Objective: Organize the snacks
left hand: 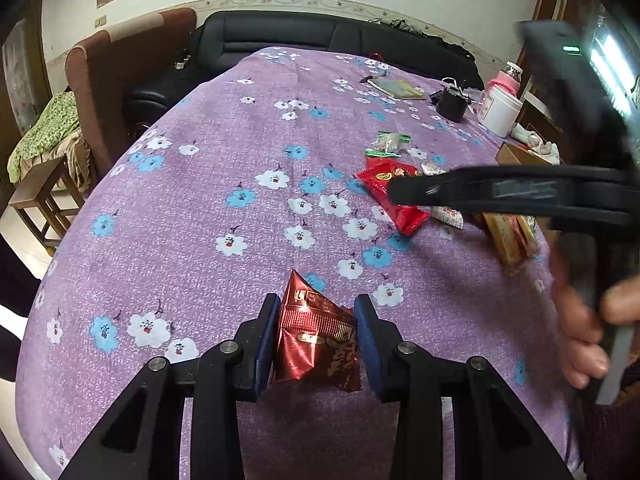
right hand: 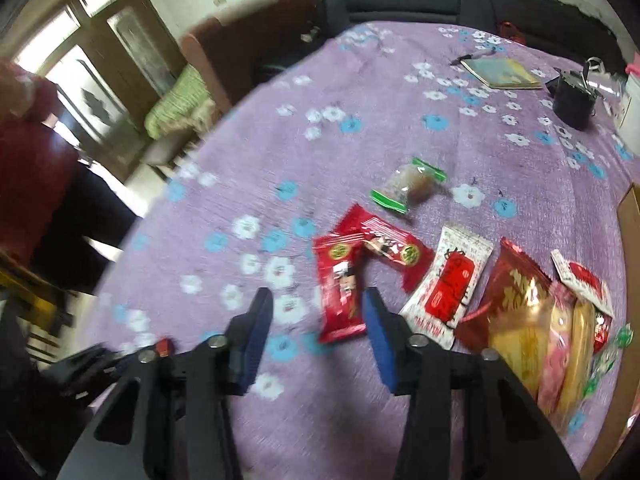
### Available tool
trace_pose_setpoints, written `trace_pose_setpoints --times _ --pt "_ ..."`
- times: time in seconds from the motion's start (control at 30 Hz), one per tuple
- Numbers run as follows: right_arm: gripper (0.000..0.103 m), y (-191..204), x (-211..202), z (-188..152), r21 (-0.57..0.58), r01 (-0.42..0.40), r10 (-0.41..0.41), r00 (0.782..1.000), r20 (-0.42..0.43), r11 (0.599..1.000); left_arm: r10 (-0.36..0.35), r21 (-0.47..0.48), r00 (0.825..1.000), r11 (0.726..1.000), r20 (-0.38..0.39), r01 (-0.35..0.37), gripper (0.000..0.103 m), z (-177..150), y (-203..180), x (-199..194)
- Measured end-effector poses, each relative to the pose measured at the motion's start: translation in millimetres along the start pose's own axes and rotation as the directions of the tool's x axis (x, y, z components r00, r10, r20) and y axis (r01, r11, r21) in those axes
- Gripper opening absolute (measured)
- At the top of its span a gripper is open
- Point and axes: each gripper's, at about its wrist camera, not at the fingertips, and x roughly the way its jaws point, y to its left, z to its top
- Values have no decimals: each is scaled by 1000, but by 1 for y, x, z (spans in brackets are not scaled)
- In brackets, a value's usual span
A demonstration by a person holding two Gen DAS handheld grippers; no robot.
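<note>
My left gripper [left hand: 317, 300] is shut on a dark red foil snack packet [left hand: 316, 336], held just above the purple flowered tablecloth [left hand: 200, 200]. My right gripper [right hand: 319, 296] is open and hangs low over the cloth; from the left wrist it shows side-on and blurred [left hand: 404, 192]. A red packet [right hand: 340, 292] lies flat between its blue pads, close to the right one, with neither pad pressing on it. A second red packet [right hand: 388, 248] lies just beyond, partly under the first. Further out are a green-edged clear packet [right hand: 408, 190] and a white-and-red packet [right hand: 448, 280].
A heap of gold, pink and red packets [right hand: 520, 320] lies at the right. At the far right stand a book [right hand: 500, 74], a black cup [right hand: 572, 100], a white jar [left hand: 500, 110] and a cardboard box [right hand: 630, 240]. A hand [left hand: 580, 340] grips the right tool.
</note>
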Motion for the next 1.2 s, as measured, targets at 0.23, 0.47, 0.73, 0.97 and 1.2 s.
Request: trace_pose_setpoints --times 0.23,0.47,0.73,0.97,1.2 --pt "18 3 -3 -17 -34 36 -35 999 28 999 73 46 995 996 71 -76 39 -6 -15 3" --pt "18 -16 -56 -52 9 -6 5 989 150 1000 111 48 985 992 135 -118 39 5 -40 4" --pt "18 -31 -69 -77 42 1 -10 980 198 999 175 31 967 982 187 -184 39 7 -64 6" --pt "18 -29 -69 -78 28 -13 7 980 200 1000 211 26 954 975 212 -221 39 5 -65 2" --pt "18 -33 -65 -76 42 -7 -1 982 187 999 211 9 954 976 213 -218 39 4 -64 1"
